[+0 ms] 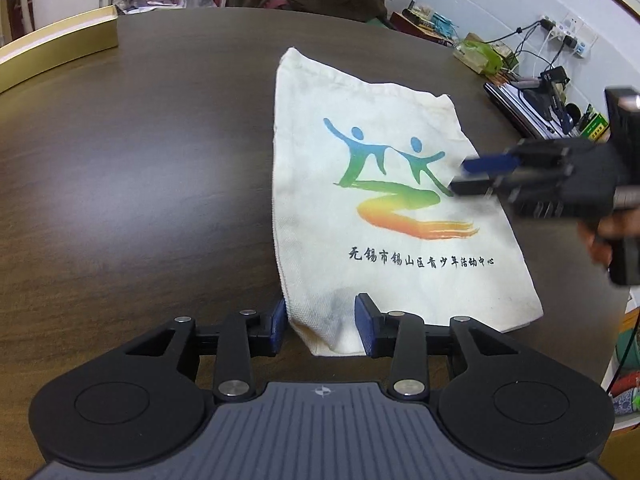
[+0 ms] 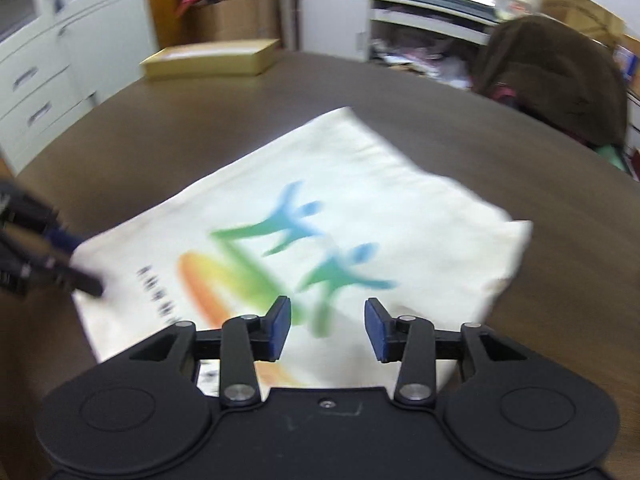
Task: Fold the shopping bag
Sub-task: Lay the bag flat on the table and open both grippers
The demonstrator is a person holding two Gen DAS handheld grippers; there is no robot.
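A cream canvas shopping bag [image 1: 384, 208] with a colourful figure logo and black Chinese lettering lies flat on the dark wooden table [image 1: 140, 168]. My left gripper [image 1: 320, 326] is open, its blue pads either side of the bag's near corner, low over the table. My right gripper [image 1: 464, 178] comes in from the right, open, its fingers over the bag's right edge. In the right wrist view the bag [image 2: 320, 216] is blurred by motion, my right gripper [image 2: 326, 328] is open above the logo, and the left gripper [image 2: 76, 260] sits at the bag's left corner.
A flat gold box [image 1: 56, 46] lies on the table at the far left, also in the right wrist view [image 2: 212, 58]. A chair draped in brown cloth [image 2: 552, 80] stands at the far edge. Cluttered shelves and cables [image 1: 540, 64] line the right side.
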